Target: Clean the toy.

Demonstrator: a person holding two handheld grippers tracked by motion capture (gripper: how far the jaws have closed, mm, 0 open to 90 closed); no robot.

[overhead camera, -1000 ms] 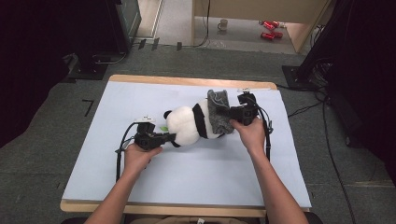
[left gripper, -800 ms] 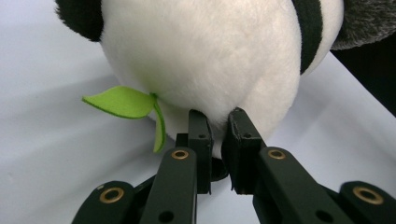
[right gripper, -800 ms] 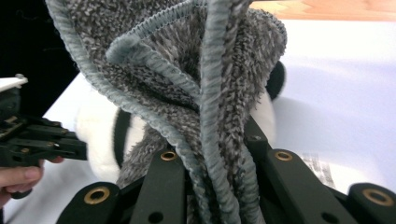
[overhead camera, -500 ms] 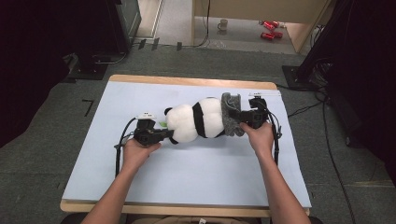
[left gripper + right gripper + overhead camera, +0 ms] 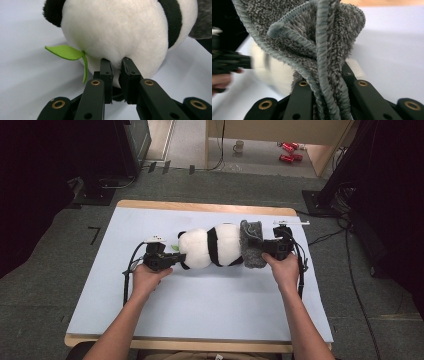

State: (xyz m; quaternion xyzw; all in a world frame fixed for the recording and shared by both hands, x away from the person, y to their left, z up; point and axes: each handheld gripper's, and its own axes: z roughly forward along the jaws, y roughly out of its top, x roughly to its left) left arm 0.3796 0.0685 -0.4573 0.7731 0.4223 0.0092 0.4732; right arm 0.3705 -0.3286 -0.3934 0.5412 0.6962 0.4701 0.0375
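A black-and-white panda plush (image 5: 210, 247) lies on its side in the middle of the pale blue table top (image 5: 210, 305). My left gripper (image 5: 176, 258) is shut on the white fur of its head end (image 5: 112, 37), pinching a fold between the jaws, beside a green felt leaf (image 5: 67, 52). A grey fluffy cloth (image 5: 251, 244) hangs bunched against the panda's other end. My right gripper (image 5: 265, 251) is shut on that grey cloth (image 5: 322, 42), whose folds rise from between the jaws (image 5: 328, 100).
The table has a wooden edge (image 5: 200, 206) at the back. Cables trail from both grippers over the table. On the floor behind stand a mug (image 5: 239, 146) and red objects (image 5: 287, 151); dark equipment flanks both sides.
The right gripper has pulled the grey cloth to the right, from over the panda's body to its far end. The left gripper has stayed on the panda's head end.
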